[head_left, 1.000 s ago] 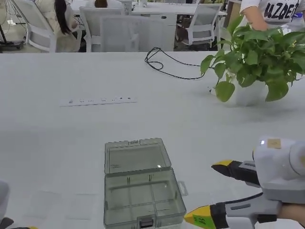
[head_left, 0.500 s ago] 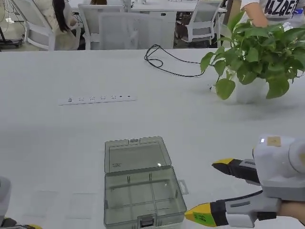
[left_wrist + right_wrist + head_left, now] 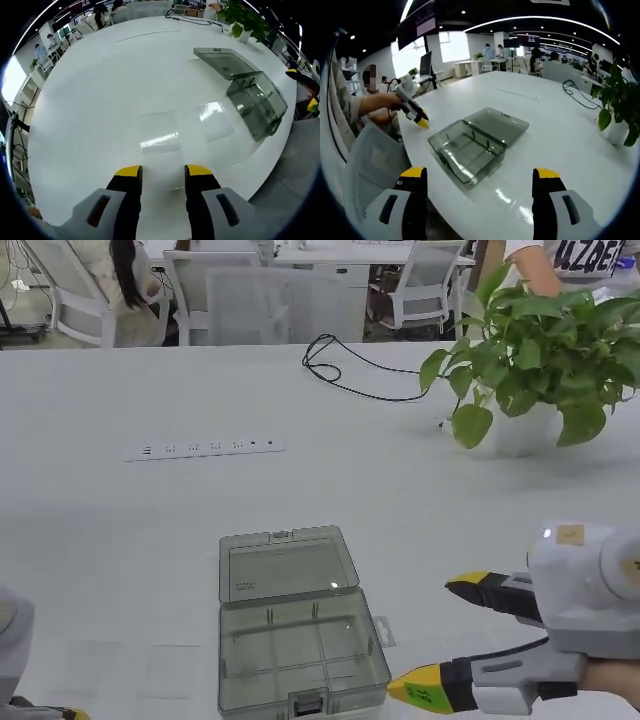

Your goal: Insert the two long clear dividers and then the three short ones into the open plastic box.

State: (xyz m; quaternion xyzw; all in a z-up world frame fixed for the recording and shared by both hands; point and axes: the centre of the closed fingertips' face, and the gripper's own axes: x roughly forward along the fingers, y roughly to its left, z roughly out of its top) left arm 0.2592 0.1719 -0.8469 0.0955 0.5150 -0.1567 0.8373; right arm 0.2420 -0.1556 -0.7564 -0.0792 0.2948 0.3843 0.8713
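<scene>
- My right claw [image 3: 430, 638] is released, jaws wide, at lower right in the head view, beside the open box [image 3: 298, 622].
- My left claw [image 3: 162, 172] is released and empty.
- Clear dividers [image 3: 159, 131] lie flat on the counter [image 3: 400, 490] ahead of it.

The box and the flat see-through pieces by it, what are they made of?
The box looks like smoky grey see-through plastic: the table shows through its walls and open lid, and it glints. The dividers look like thin clear plastic sheets, glossy, since they catch the light; I can't be sure.
</scene>
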